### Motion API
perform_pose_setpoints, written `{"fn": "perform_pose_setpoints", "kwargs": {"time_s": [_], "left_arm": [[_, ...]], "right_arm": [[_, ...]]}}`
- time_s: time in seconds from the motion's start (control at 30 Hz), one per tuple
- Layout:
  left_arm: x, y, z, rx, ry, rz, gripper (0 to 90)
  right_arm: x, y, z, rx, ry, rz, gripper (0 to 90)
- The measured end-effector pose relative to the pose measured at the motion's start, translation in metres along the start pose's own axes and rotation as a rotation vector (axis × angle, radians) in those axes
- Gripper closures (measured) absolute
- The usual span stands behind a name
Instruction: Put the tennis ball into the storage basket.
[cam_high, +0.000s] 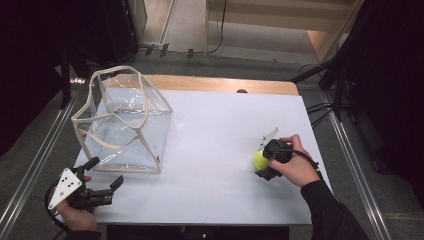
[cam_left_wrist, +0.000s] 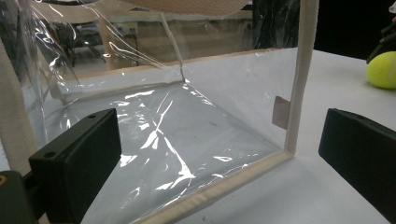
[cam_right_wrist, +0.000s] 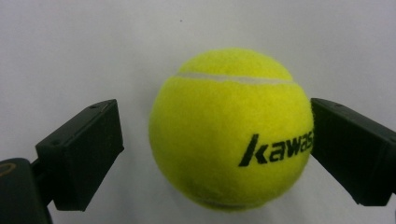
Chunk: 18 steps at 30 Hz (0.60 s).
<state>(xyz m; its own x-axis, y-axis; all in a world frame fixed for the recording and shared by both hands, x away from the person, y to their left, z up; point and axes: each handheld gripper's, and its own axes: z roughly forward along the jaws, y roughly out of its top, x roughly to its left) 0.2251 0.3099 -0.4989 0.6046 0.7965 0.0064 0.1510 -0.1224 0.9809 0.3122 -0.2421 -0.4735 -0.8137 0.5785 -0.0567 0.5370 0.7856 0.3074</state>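
Observation:
A yellow-green tennis ball (cam_high: 259, 160) with black lettering lies on the white table at the right. My right gripper (cam_high: 263, 163) is down around it. In the right gripper view the ball (cam_right_wrist: 231, 130) sits between the two black jaws; the right jaw meets its side, while a gap separates the left jaw from it. A clear plastic bag (cam_high: 125, 120) with cream trim stands open-topped at the left. My left gripper (cam_high: 107, 171) rests near the table's front left corner, open and empty, pointing at the bag's lower corner (cam_left_wrist: 285, 151). The ball (cam_left_wrist: 383, 70) also shows far off there.
The white table top (cam_high: 225, 125) stretches between the bag and the ball. A wooden strip (cam_high: 220, 84) runs along its far edge, with a small dark knob (cam_high: 242, 91) on it. Dark stands and cables flank the table on both sides.

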Motion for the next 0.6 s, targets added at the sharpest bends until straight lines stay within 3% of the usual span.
{"fn": "perform_pose_setpoints", "kwargs": {"time_s": [0.1,0.17,0.6], "left_arm": [[0.0000,-0.0001,0.0001,-0.003,-0.001,-0.002,0.0],[0.0001,0.0000,0.0000,-0.002,-0.001,-0.002,0.0],[0.0002,0.0000,0.0001,-0.002,-0.007,0.000,0.0]], "right_arm": [[-0.0001,0.0012,0.0011,0.005,0.004,0.007,5.3],[-0.0012,0.0023,0.0023,0.015,0.013,0.001,12.0],[-0.0032,0.0034,0.0052,0.027,-0.009,0.014,19.2]]}}
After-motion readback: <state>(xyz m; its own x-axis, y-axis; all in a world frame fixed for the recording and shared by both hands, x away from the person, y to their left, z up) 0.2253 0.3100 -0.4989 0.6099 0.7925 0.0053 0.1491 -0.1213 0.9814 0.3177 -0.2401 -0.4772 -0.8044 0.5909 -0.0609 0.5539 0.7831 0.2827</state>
